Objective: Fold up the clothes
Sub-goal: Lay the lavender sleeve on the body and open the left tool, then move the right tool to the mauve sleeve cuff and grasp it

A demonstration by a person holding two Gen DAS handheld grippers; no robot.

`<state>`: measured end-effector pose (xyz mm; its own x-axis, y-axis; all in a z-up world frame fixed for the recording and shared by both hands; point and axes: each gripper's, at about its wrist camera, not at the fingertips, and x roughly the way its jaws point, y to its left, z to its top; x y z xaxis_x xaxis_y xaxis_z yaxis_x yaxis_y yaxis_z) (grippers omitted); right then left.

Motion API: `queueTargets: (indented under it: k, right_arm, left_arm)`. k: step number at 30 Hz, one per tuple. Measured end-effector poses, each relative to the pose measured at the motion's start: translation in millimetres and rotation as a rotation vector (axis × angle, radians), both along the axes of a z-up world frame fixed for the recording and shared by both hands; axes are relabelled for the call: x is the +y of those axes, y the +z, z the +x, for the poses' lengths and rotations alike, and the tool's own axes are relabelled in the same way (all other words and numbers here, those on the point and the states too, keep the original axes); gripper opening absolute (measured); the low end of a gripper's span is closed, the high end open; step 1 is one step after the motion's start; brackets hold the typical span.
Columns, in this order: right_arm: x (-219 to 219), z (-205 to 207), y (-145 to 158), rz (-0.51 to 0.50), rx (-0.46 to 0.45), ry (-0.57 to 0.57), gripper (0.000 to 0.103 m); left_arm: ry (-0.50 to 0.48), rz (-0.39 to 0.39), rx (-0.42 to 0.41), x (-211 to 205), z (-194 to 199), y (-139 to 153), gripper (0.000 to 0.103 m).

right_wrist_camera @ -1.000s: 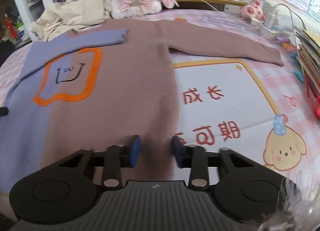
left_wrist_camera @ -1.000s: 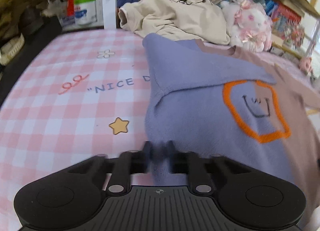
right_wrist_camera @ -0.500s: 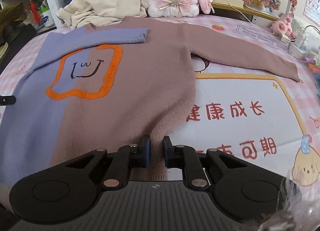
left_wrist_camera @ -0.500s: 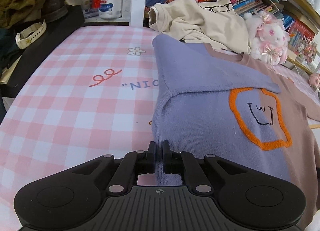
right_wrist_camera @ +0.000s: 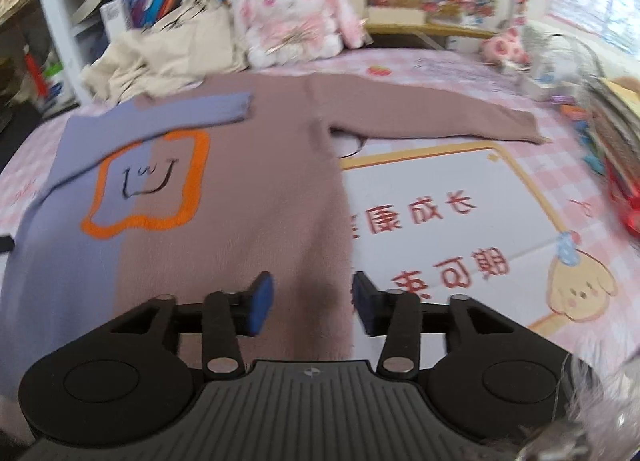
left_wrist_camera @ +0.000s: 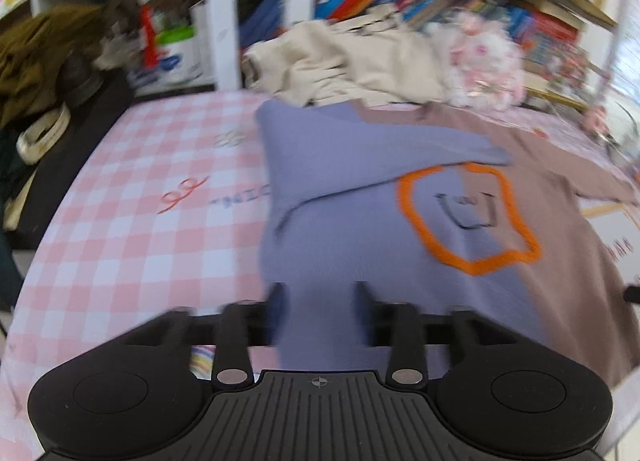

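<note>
A knitted sweater, half lilac and half brown with an orange-outlined face patch, lies flat on the table. Its lilac sleeve is folded across the chest; the brown sleeve stretches out to the right. My left gripper hangs over the lilac hem with its jaws opening, the pads apart and off the cloth. My right gripper is above the brown hem, jaws opening as well, the knit below the gap and not pinched.
A pink checked cloth with a printed mat covers the table. A heap of cream clothes and a plush rabbit sit at the back before bookshelves. Books and small items line the right edge.
Both grippers were shut on the sweater's hem half a second ago and now stand open, having let it go. Both views have pulled back and up a little and are blurred.
</note>
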<state>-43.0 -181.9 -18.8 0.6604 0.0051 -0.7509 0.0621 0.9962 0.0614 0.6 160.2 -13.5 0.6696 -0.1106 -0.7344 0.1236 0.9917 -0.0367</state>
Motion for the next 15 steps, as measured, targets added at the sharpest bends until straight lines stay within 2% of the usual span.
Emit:
queueTargets:
  k: [2, 5, 8, 10, 15]
  right_arm:
    - [2, -7, 3, -0.01, -0.012, -0.031, 0.063]
    - [6, -18, 4, -0.03, -0.008, -0.05, 0.07]
    - [10, -29, 4, -0.053, -0.003, -0.067, 0.08]
    - [9, -38, 4, -0.075, 0.009, -0.082, 0.082]
    - [-4, -53, 3, -0.085, 0.03, -0.151, 0.087]
  left_arm:
    - [-0.05, 0.024, -0.019, -12, -6, 2, 0.076]
    - [-0.128, 0.088, -0.051, -29, -14, 5, 0.086]
    - [-0.184, 0.128, -0.073, -41, -19, 4, 0.088]
    - [-0.2, 0.117, -0.068, -46, -21, 2, 0.092]
    - [-0.209, 0.096, -0.011, -54, -16, -7, 0.093]
